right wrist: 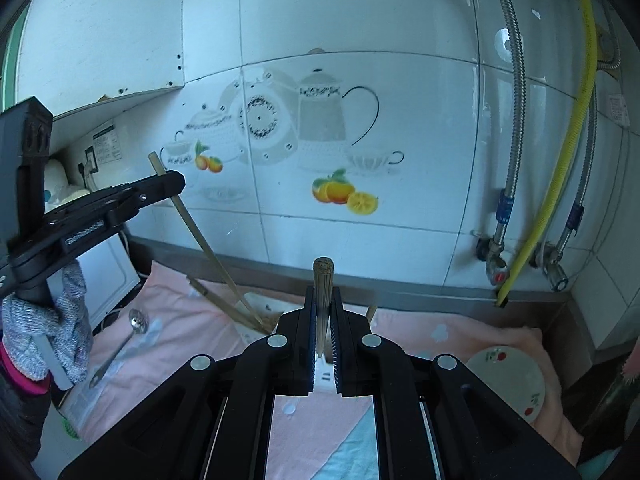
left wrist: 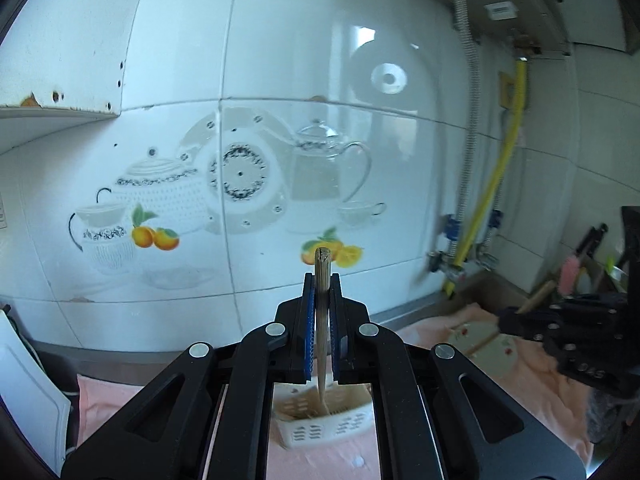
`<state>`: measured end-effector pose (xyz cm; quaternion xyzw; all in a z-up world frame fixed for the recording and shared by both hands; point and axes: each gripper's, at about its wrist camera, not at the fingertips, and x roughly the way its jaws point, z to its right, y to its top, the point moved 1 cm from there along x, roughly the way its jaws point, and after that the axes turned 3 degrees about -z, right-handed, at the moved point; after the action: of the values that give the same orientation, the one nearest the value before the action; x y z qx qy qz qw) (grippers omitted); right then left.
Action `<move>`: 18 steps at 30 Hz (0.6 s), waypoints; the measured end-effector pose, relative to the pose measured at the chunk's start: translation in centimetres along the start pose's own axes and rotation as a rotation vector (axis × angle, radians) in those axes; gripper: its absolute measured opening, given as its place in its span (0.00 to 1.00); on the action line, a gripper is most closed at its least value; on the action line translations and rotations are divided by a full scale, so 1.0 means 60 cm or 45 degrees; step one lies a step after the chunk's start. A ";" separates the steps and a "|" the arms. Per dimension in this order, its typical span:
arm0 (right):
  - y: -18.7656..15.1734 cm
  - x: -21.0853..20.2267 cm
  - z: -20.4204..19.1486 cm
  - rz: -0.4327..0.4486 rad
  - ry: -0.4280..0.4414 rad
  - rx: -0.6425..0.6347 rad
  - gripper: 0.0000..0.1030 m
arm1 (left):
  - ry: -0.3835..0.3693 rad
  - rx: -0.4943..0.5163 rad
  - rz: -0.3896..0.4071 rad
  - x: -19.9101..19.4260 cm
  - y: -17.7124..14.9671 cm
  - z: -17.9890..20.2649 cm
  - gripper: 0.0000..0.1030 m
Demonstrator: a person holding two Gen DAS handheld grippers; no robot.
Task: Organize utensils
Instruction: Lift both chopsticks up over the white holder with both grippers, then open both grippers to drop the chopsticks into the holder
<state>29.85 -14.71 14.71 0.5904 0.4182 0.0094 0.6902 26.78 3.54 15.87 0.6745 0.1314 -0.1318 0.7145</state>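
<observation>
My left gripper (left wrist: 322,280) is shut on a bamboo chopstick (left wrist: 322,304) whose lower end dips into the white slotted utensil basket (left wrist: 324,426) on the pink towel. My right gripper (right wrist: 323,294) is shut on another bamboo chopstick (right wrist: 322,292), held upright above the same basket (right wrist: 256,326). In the right wrist view the left gripper (right wrist: 170,184) shows at the left with its chopstick (right wrist: 200,240) slanting down into the basket. The right gripper (left wrist: 516,320) shows at the right of the left wrist view. A metal slotted spoon (right wrist: 120,348) lies on the towel at the left.
A small plate with cherry print (right wrist: 510,376) lies on the pink towel (right wrist: 420,332) at the right. A tiled wall with pipes and a yellow hose (right wrist: 560,168) stands close behind. A white appliance (right wrist: 110,276) is at the left. A dark bottle (right wrist: 612,396) stands at the far right.
</observation>
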 end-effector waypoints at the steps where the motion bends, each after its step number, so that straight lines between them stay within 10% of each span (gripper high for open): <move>1: 0.003 0.003 0.001 0.001 -0.001 0.002 0.06 | 0.001 -0.005 -0.006 0.007 -0.001 -0.003 0.05; 18: -0.023 0.119 0.010 -0.161 -0.067 0.002 0.06 | 0.028 -0.092 -0.211 0.088 -0.075 -0.056 0.06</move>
<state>34.18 -11.98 9.48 0.5636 0.4364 -0.0501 0.6996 30.03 6.56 9.58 0.6364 0.1995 -0.1783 0.7235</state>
